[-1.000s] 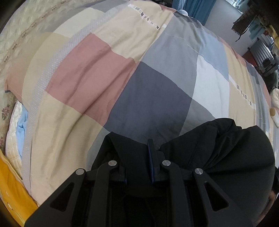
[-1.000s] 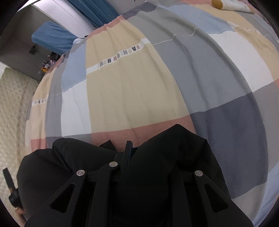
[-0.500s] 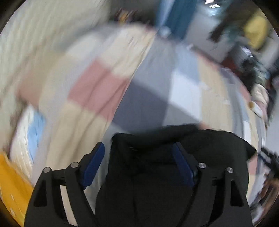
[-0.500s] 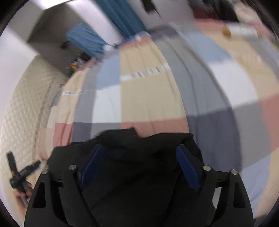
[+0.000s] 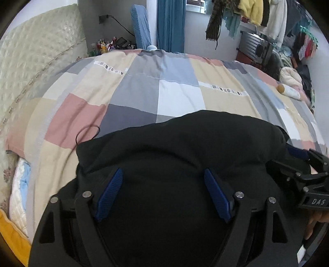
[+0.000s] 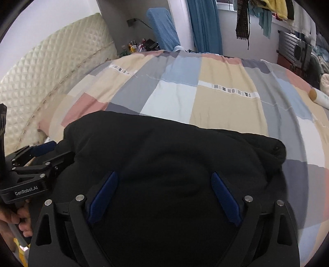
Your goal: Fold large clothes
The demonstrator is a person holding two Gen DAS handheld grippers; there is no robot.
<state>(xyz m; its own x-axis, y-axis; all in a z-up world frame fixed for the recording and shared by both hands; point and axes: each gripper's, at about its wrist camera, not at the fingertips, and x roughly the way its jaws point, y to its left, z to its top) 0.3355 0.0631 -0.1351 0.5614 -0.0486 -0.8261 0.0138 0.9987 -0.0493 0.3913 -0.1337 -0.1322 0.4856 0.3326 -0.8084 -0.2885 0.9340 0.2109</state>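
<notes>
One black fabric garment (image 5: pixel 185 147) lies bunched on the patchwork-checked bedspread (image 5: pixel 176 96), toward 6 o'clock. Two grippers, left gripper (image 5: pixel 163 193) and right gripper (image 6: pixel 164 195), hover over it, both spread wide, gripping nothing. One cream bottle (image 5: pixel 289 91) lies at 3 o'clock.

Place: a home bedroom.
Bed: a patchwork duvet (image 5: pixel 176 90) fills the middle.
Headboard: quilted cream padding (image 6: pixel 51 67) at 10 o'clock.
Window side: blue curtain (image 5: pixel 170 24) at 12 o'clock.
Laundry: clothes hanging on a rail (image 5: pixel 257 14) at 1 o'clock.
Clutter: small bottles (image 5: pixel 102 44) at 11 o'clock; suitcase (image 5: pixel 255 46) at 2 o'clock.
</notes>
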